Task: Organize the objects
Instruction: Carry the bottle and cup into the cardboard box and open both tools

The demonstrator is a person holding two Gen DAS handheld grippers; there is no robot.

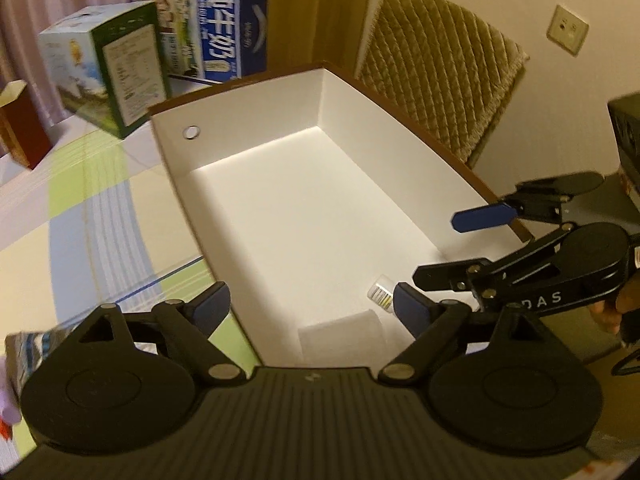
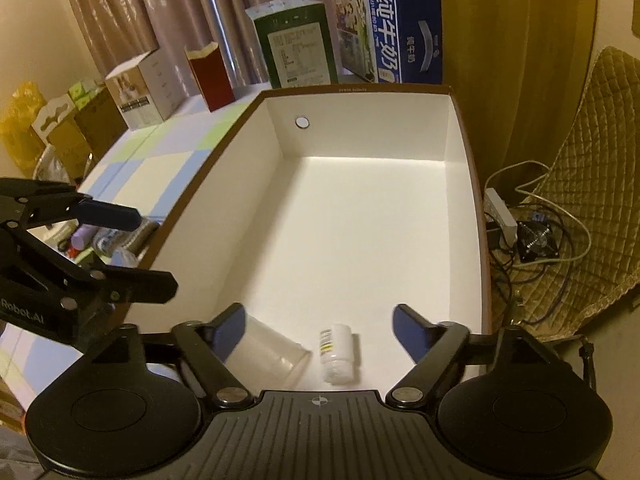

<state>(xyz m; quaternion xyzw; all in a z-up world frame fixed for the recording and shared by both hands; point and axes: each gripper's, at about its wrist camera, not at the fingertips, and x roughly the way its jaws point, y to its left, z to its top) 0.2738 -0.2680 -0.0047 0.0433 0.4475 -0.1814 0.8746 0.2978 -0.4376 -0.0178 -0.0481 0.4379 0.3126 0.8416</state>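
A large open box (image 1: 400, 152) with white inside and brown rim lies on the table; it also shows in the right wrist view (image 2: 360, 208). In its near end lie a small white bottle (image 2: 338, 350) on its side and a clear plastic cup (image 2: 272, 350) on its side. The bottle also shows in the left wrist view (image 1: 381, 295). My left gripper (image 1: 310, 312) is open and empty, straddling the box's near left wall. My right gripper (image 2: 320, 322) is open and empty just above the bottle and cup. The right gripper also shows in the left wrist view (image 1: 460, 248).
Cartons stand beyond the box: a blue milk carton (image 2: 388, 32), a green one (image 2: 298, 52), a red one (image 2: 210, 76) and a white one (image 2: 144, 88). Small items (image 2: 108, 240) lie left of the box. A quilted chair (image 1: 440, 68) and cables (image 2: 532, 236) are on the right.
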